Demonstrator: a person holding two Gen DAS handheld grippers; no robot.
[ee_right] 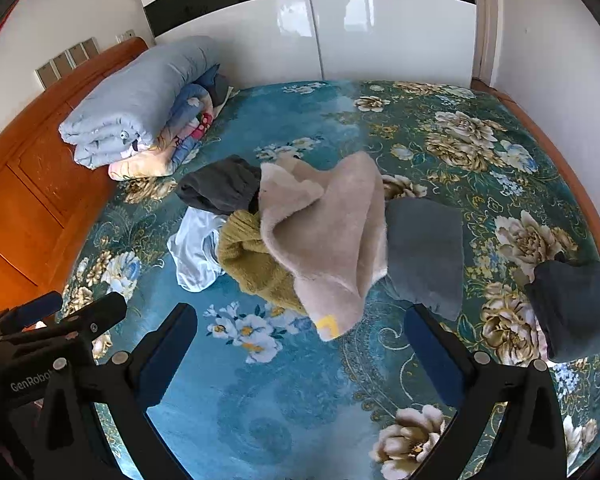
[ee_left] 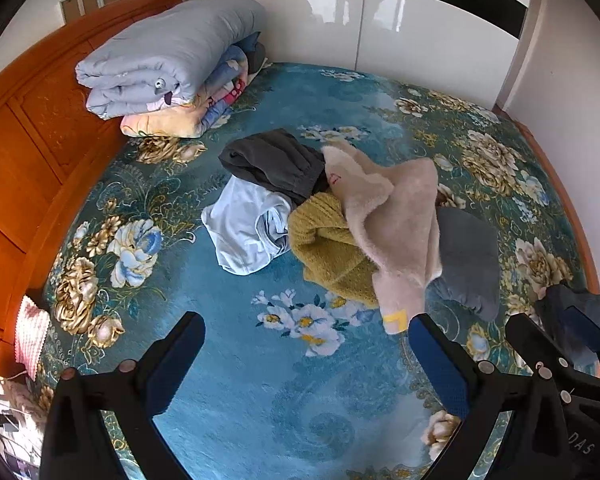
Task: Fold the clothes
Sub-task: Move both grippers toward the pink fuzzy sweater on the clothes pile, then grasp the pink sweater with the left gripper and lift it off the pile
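Both grippers hover above the floral bedspread [ee_left: 228, 360], side by side. Left gripper [ee_left: 306, 336] and right gripper [ee_right: 300, 324]: fingers spread wide, holding nothing. Clothes pile at mid-bed, just beyond the fingertips: beige fleece [ee_right: 328, 232] on top, over a mustard knit [ee_right: 252, 264]; dark garment [ee_left: 276, 164], pale blue shirt [ee_left: 248, 232] and grey garment [ee_right: 428, 248] around it
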